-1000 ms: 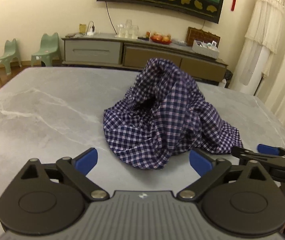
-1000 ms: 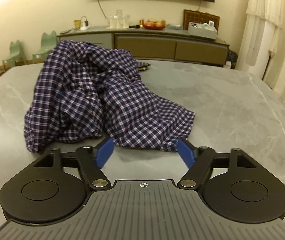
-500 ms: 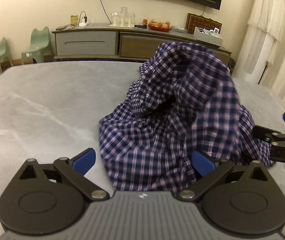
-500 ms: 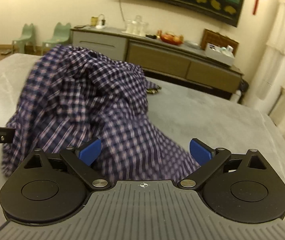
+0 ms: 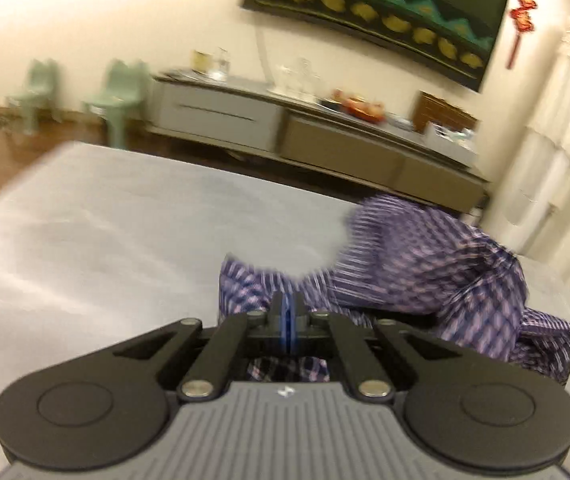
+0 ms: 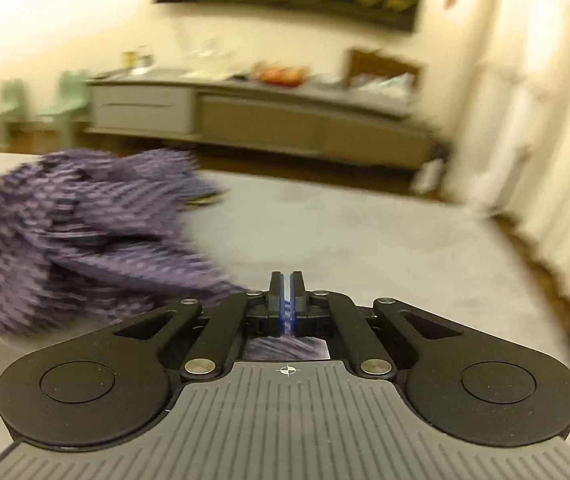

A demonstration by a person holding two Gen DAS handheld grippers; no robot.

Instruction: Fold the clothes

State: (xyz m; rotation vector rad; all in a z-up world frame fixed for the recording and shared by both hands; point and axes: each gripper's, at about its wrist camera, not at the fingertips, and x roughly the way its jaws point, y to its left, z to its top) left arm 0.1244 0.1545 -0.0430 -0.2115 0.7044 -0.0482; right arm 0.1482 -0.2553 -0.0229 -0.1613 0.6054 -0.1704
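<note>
1. The left gripper [image 5: 288, 312] has its blue pads pressed together, and checked cloth shows just beyond the tips and through the gap below them, so it is pinching an edge of the shirt [image 5: 425, 272]
2. In the left wrist view the shirt lies in a crumpled heap on the grey table [image 5: 105, 232], reaching from the gripper tips off to the right and far side
3. The right gripper [image 6: 286, 300] is also closed, with only a thin slit between its blue pads; purple checked cloth is visible through the opening just behind the pads, and the shirt [image 6: 85, 236] trails off to the left from there
4. In the right wrist view the heap sits on the left part of the table [image 6: 365, 248]; both pictures are blurred
5. Far behind the table stands a long low sideboard [image 5: 285, 136] against the wall, with two pale green chairs [image 5: 121, 96] to its left
</note>
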